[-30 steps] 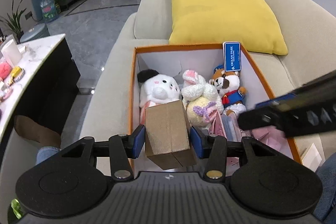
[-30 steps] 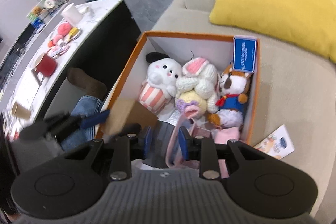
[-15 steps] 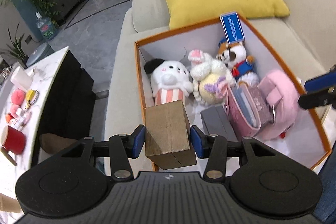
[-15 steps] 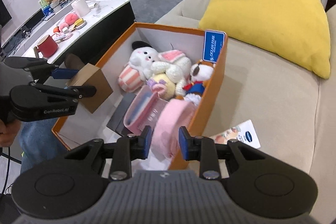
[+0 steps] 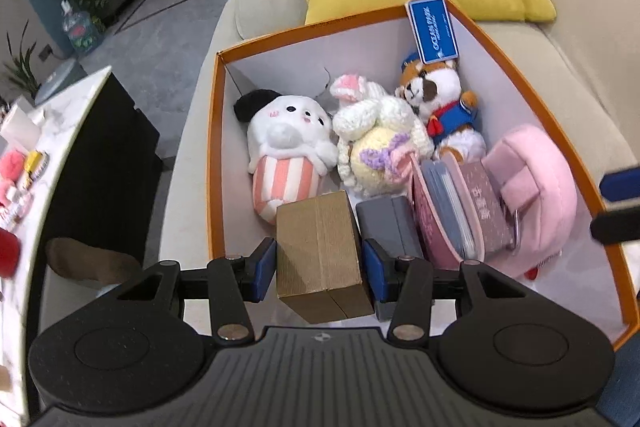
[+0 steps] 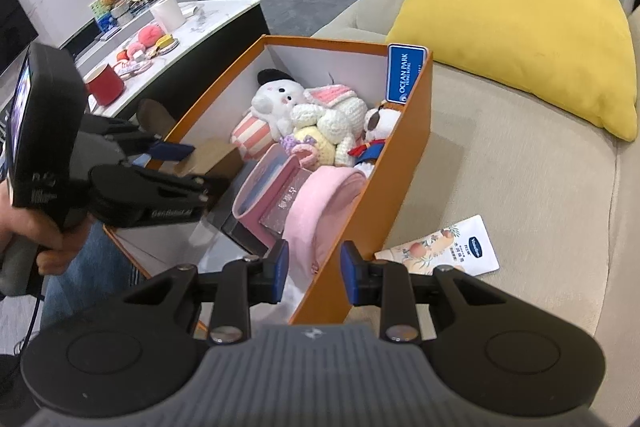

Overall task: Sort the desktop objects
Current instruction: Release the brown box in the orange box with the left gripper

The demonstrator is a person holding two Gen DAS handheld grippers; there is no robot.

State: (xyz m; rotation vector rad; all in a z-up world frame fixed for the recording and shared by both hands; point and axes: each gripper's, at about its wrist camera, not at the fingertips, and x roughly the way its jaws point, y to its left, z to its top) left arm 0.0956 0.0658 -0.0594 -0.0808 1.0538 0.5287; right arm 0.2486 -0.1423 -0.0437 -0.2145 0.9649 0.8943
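Note:
My left gripper [image 5: 319, 263] is shut on a small brown cardboard box [image 5: 320, 251] and holds it inside the near left part of the orange storage box [image 5: 304, 27]; it also shows in the right wrist view [image 6: 208, 157]. The storage box [image 6: 400, 163] holds plush toys [image 5: 288, 139], a grey case [image 5: 386, 223], a pink card holder [image 5: 452, 211] and a pink pouch [image 5: 536, 195]. My right gripper [image 6: 314, 269] is open and empty, above the storage box's near right corner.
The storage box sits on a beige sofa [image 6: 520, 167] with a yellow cushion [image 6: 512, 23]. A printed sachet [image 6: 444, 247] lies on the sofa beside the box. A marble table [image 6: 160, 27] with a red mug [image 6: 105, 85] and small items stands to the left.
My left gripper has carried the cardboard box forward and down into the storage box. My right gripper has pulled back out of the box to its right corner.

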